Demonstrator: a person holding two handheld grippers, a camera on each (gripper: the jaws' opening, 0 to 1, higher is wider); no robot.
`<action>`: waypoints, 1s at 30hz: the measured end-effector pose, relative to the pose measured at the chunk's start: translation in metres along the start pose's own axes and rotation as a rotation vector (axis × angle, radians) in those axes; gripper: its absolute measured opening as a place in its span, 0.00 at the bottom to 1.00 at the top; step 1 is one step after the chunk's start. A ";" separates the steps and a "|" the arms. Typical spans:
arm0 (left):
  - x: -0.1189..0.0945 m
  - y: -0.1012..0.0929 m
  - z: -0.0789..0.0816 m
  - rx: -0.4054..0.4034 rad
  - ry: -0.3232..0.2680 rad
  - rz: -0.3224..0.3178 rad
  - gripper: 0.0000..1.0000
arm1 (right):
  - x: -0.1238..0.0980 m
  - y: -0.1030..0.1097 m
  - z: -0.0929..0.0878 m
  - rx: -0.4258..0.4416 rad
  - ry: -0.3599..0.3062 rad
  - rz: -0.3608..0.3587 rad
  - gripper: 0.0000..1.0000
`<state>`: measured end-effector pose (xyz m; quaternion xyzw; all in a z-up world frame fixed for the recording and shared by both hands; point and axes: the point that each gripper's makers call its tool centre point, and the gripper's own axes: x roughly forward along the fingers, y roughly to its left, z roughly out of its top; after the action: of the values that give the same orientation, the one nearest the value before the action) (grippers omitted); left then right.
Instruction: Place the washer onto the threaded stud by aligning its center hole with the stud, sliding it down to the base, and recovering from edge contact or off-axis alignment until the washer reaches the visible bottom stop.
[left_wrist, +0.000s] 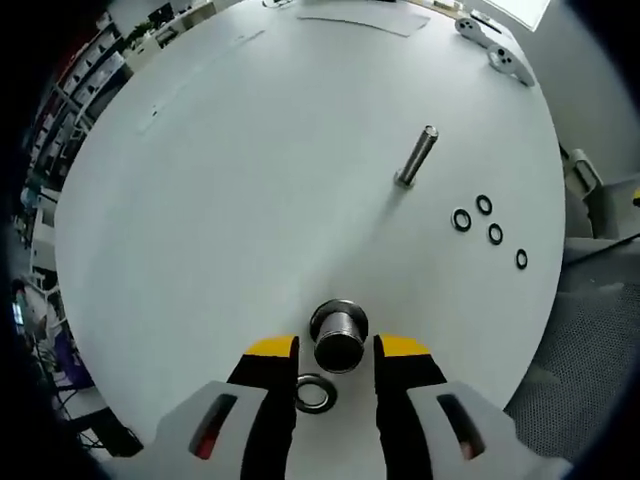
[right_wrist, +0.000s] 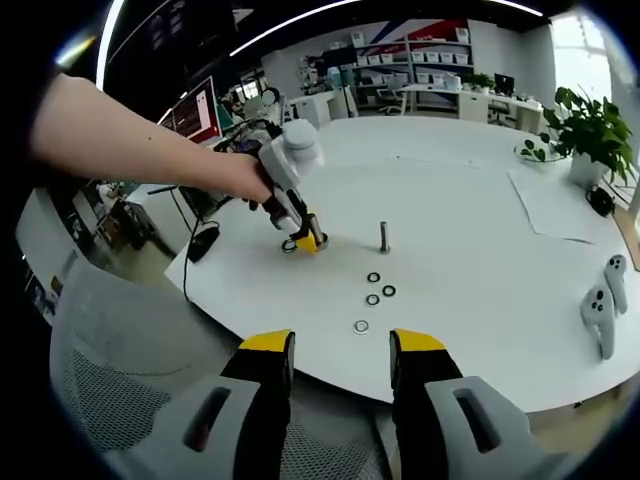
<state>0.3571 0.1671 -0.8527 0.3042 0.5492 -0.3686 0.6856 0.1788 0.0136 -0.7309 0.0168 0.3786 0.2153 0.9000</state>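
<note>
Washer (left_wrist: 316, 393) first: it lies flat on the white bench (left_wrist: 230, 200), low between the jaws of the left claw (left_wrist: 337, 352), which stands wide with nothing gripped. Just beyond it, between the yellow tips, sits a short, thick threaded cylinder (left_wrist: 338, 335) on end. The claw appears lowered here to straddle the washer for a pick-up, and that cylinder crowds the space the jaws need. Further right and up the bench stands the threaded stud (left_wrist: 416, 158), upright on its base and bare, so the washer is well apart from its target. Right of the stud lie four small dark rings (left_wrist: 487, 225) in a loose cluster, near the path but not across it.

In the right gripper view, a person's arm (right_wrist: 130, 140) carries the left claw down at the bench's near-left part. The stud (right_wrist: 384, 236) rises to the right of it, with the rings (right_wrist: 375, 290) nearer the camera. The right claw (right_wrist: 340, 345) hangs wide and empty off the bench edge, above a mesh chair (right_wrist: 110, 390). Two white controllers (right_wrist: 600, 305) rest far right.
</note>
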 end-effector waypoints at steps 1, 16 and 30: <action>0.000 0.001 -0.001 -0.004 -0.002 0.003 0.29 | 0.000 0.000 0.000 0.001 0.001 0.000 0.41; -0.001 0.010 -0.030 -0.064 0.011 0.032 0.37 | 0.001 0.003 -0.002 -0.016 0.013 0.010 0.40; 0.006 0.014 -0.050 -0.091 0.074 0.009 0.39 | 0.001 0.004 -0.002 -0.023 0.019 0.014 0.40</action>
<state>0.3431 0.2143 -0.8685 0.2884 0.5891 -0.3287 0.6795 0.1763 0.0175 -0.7324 0.0071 0.3843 0.2261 0.8950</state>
